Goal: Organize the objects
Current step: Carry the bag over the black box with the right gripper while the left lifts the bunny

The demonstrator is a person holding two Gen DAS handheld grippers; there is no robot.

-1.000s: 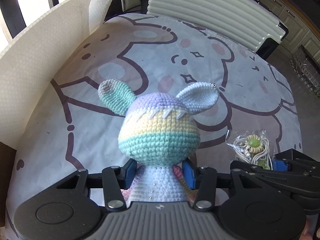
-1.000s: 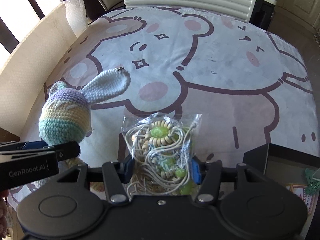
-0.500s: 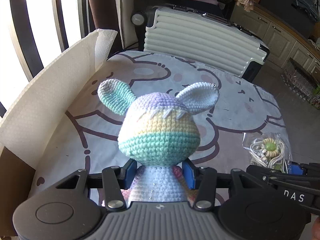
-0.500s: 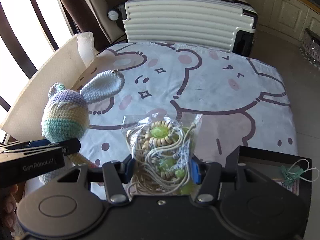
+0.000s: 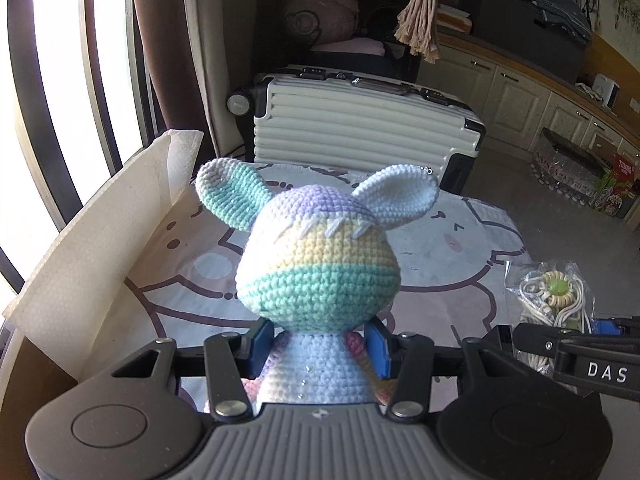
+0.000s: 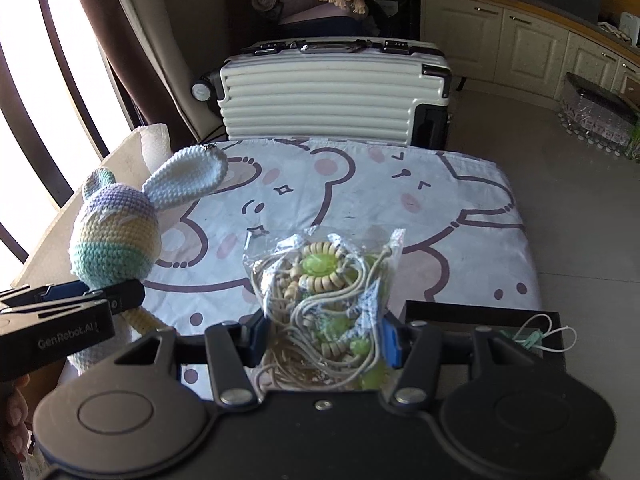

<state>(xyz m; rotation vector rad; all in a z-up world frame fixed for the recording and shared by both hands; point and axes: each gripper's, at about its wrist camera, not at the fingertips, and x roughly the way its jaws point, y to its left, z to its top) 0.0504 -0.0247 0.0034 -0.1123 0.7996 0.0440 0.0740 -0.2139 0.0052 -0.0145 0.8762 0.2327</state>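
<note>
Pick-up is complete: left gripper (image 5: 318, 346) pinches the crochet bunny (image 5: 318, 276); right gripper (image 6: 324, 340) pinches the bead bag (image 6: 320, 280). Placement is not yet done.

Window: bright daylight through dark vertical bars (image 5: 24, 92), far left
Curtain: brown drape (image 6: 120, 40) beside it
Suitcase: cream ribbed hard-shell suitcase (image 5: 360, 128) behind the cartoon bear-print cloth (image 6: 360, 184)
Cabinets: cream cupboards (image 6: 520, 52) along the right wall
Floor: pale grey tiles (image 6: 580, 200)

left tongs (image 5: 319, 346): clamped, angled down | right tongs (image 6: 325, 338): clamped, angled down, alongside
</note>
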